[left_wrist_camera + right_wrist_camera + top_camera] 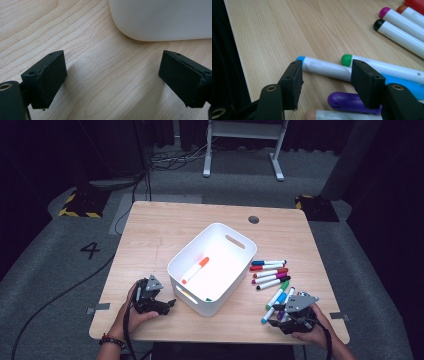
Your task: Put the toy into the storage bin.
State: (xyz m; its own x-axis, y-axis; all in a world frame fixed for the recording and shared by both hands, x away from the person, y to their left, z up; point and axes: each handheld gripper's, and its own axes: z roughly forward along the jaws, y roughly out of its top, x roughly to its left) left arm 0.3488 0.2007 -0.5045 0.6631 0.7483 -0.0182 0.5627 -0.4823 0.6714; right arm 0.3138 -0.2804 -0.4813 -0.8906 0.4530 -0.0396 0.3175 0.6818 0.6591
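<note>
Blue marker lies just beyond open right tongs.

We see our left gripper with jaws spread wide over bare wooden table, the white bin's rounded corner just ahead.

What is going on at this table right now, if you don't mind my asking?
A person is clearing markers off a wooden table into a white bin. An orange marker already lies inside. The right claw is open over a blue-capped marker near the table's edge, not yet gripping it; more markers lie beside the bin. The left claw rests open by the bin, holding nothing.
</note>
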